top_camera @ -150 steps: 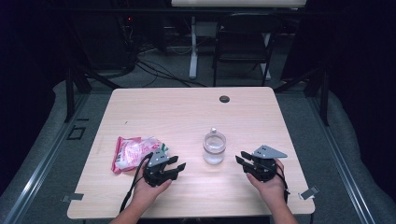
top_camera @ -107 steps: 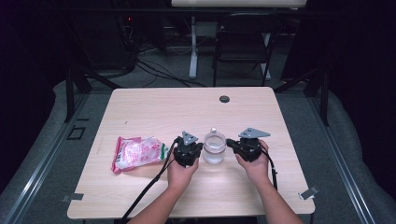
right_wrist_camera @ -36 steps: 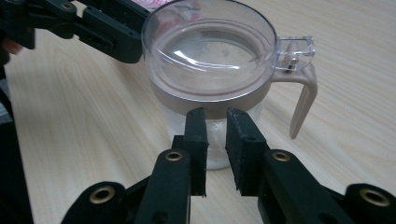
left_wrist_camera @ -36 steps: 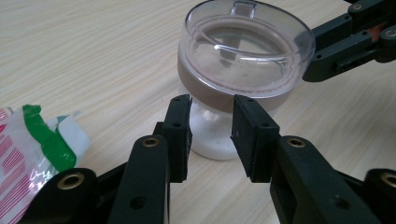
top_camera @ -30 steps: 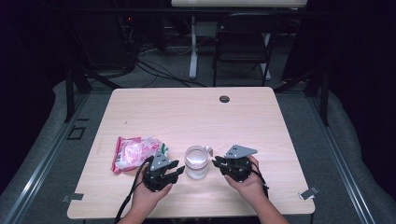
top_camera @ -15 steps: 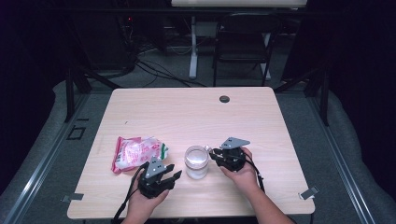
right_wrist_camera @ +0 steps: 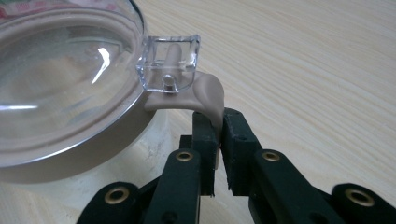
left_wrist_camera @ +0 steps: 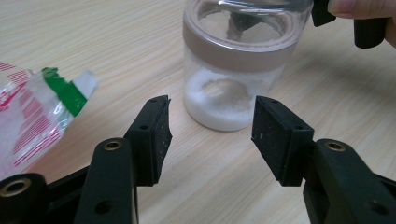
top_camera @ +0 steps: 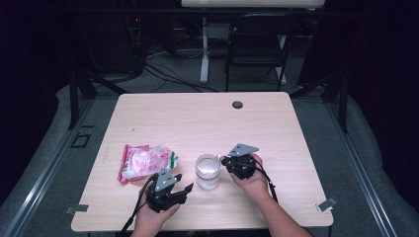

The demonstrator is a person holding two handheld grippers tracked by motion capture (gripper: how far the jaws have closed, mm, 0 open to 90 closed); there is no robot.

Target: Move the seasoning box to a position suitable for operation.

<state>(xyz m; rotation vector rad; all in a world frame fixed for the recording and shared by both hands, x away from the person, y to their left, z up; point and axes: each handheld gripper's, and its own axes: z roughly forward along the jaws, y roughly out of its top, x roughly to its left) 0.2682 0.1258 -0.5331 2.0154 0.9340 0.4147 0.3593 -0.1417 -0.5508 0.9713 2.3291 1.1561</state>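
Observation:
A clear jar (top_camera: 207, 170) with a beige collar and clear lid stands on the wooden table (top_camera: 197, 118), with white powder at its bottom (left_wrist_camera: 224, 100). My right gripper (top_camera: 230, 163) is at its right side, shut on the beige lid tab (right_wrist_camera: 208, 100) under the clear latch (right_wrist_camera: 170, 63). My left gripper (top_camera: 182, 190) sits front-left of the jar (left_wrist_camera: 240, 51), open, jaws pointing at it and apart from it (left_wrist_camera: 210, 126). A red-and-white plastic bag (top_camera: 146, 161) lies left of the jar, its green corner (left_wrist_camera: 67, 93) beside my left jaw.
A black round grommet (top_camera: 237, 104) sits near the table's far edge. A folding chair (top_camera: 257, 44) and cables stand on the floor beyond. Metal clips (top_camera: 326, 203) mark the near corners. The other hand's finger (left_wrist_camera: 359, 7) shows behind the jar.
The jar now stands nearer and further left than before. My left gripper has let go and drawn back toward the near edge. The right gripper stays at the jar's right side.

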